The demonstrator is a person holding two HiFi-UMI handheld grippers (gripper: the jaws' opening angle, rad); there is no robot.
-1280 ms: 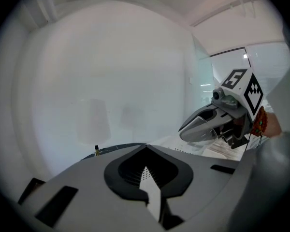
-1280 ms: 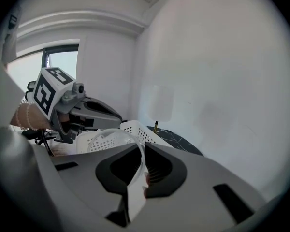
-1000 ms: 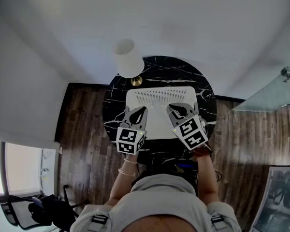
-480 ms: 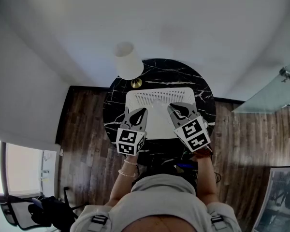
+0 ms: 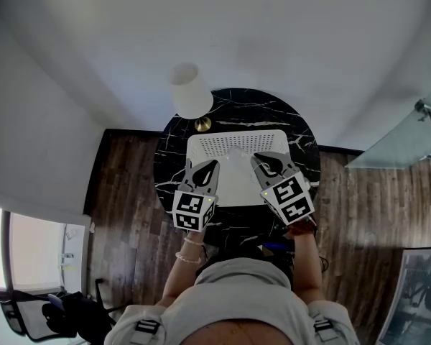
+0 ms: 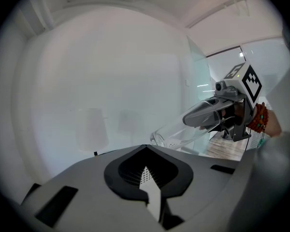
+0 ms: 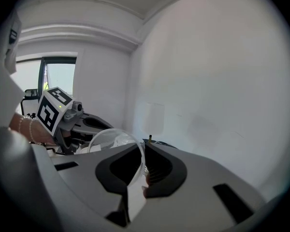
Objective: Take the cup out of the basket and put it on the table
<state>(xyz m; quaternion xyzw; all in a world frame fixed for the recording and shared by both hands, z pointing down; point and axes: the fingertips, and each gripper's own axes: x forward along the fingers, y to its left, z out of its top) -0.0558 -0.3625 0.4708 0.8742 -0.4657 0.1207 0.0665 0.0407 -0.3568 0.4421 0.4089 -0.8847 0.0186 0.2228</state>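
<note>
Clamping the rim of the clear glass cup (image 7: pixel 113 144) between its jaws, the right tool (image 7: pixel 143 149) is holding it tilted over the white basket (image 5: pixel 226 144) on the round black marble bench (image 5: pixel 273 110) (the left tool (image 6: pixel 146 149) is hovering alongside, clenched on nothing).

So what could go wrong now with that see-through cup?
The right tool pinches only the thin wall of the clear cup, which is tilted, so it might slip or twist out. The tool is over the white basket, so the cup could bump its rim on the way to the black table. The lamp stands near the table's edge; a wide swing might knock it.
</note>
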